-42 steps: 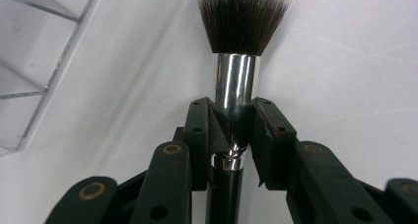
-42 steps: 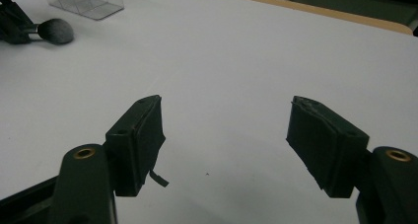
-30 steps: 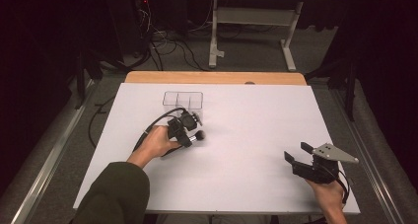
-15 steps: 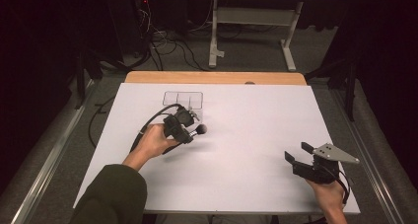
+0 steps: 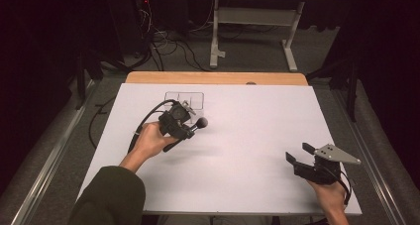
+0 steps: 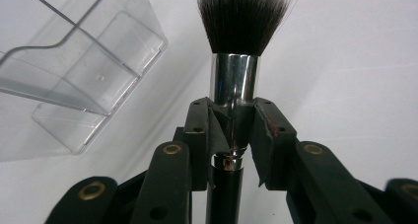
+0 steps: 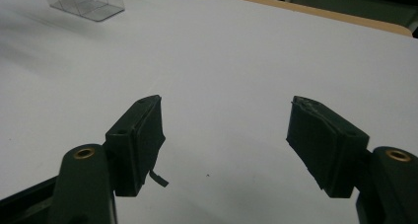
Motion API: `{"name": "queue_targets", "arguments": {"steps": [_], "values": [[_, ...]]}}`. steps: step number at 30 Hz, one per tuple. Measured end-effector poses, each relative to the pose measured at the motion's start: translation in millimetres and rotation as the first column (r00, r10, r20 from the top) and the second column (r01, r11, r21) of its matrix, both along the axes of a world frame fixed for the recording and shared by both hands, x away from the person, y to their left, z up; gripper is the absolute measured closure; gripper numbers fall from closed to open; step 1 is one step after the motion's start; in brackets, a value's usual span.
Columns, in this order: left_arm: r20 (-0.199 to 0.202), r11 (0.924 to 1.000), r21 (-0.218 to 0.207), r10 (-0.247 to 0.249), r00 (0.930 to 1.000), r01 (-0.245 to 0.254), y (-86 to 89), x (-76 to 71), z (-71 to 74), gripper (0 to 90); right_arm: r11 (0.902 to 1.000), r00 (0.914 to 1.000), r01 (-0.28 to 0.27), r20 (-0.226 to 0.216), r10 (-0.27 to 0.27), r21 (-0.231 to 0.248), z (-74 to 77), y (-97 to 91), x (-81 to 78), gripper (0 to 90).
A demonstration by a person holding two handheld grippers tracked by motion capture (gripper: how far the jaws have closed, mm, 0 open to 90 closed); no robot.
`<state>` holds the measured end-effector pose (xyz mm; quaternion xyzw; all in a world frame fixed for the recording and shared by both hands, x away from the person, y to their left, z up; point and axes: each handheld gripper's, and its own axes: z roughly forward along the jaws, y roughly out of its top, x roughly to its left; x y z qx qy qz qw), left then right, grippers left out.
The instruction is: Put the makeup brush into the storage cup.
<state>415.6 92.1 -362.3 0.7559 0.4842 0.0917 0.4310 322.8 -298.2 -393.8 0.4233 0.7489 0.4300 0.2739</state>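
Note:
A makeup brush (image 6: 233, 81) with a dark bristle head, a silver ferrule and a black handle is clamped in my left gripper (image 6: 231, 145). In the high view the left gripper (image 5: 190, 129) hangs above the left middle of the table, with the brush head (image 5: 201, 123) pointing right. A clear plastic organizer (image 5: 184, 100) with compartments stands just behind it, and its near corner (image 6: 84, 71) lies to the left of the brush. My right gripper (image 5: 299, 154) rests near the table's front right, its jaws wide apart over bare white tabletop (image 7: 224, 130).
The white table top (image 5: 247, 131) has a wooden strip (image 5: 216, 78) along its far edge. Beyond it stand a white frame leg (image 5: 216, 41) and cables on the dark floor. A black cable (image 5: 148, 118) loops from the left gripper.
My left gripper has risen off the table with the brush and shifted slightly right, toward the organizer. The right gripper has stayed put.

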Motion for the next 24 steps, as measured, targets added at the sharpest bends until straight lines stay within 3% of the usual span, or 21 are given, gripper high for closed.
{"name": "queue_targets", "arguments": {"steps": [14,24], "values": [[0.024,0.9969,-0.073,0.030,0.9992,-0.028,6.6,0.6,11.6,70.4,1.0000,1.0000,0.001,-0.001,-0.001,0.000,0.0,-0.1,-0.1,31.5],[0.048,0.9891,-0.136,0.064,0.9968,-0.057,13.6,2.7,20.6,70.4,1.0000,1.0000,0.002,-0.001,-0.002,0.000,-0.1,-0.2,0.0,31.5]]}}
